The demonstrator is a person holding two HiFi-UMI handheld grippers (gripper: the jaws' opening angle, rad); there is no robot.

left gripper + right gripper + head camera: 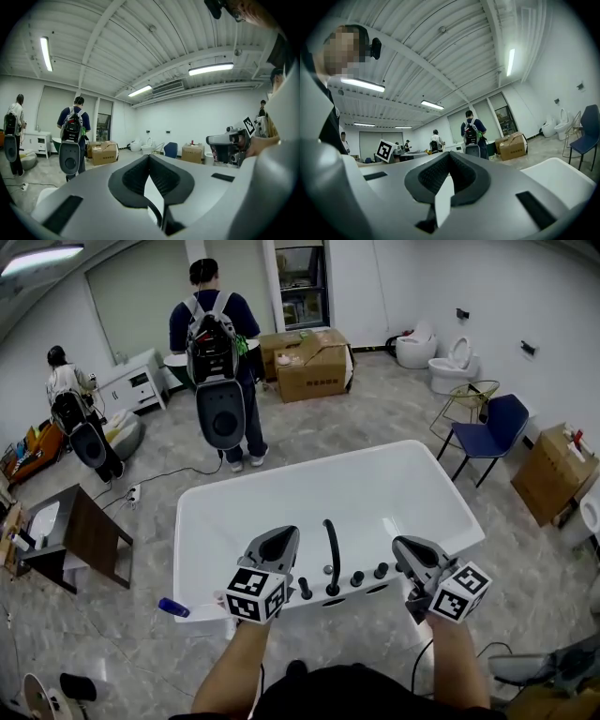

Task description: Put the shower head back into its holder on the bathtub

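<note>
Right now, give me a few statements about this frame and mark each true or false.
1. The left gripper and right gripper are both shut and empty. True.
2. A blue chair stands beyond the bathtub's right end. True.
3. The left gripper grips the black tap. False: it holds nothing; the tap stands free.
4. Nobody else is in the room. False: a person with a backpack stands beyond the bathtub.
5. The cardboard box sits in the bathtub. False: the box is on the floor.

Bright, even light from ceiling tubes (211, 69); strong fisheye edges
</note>
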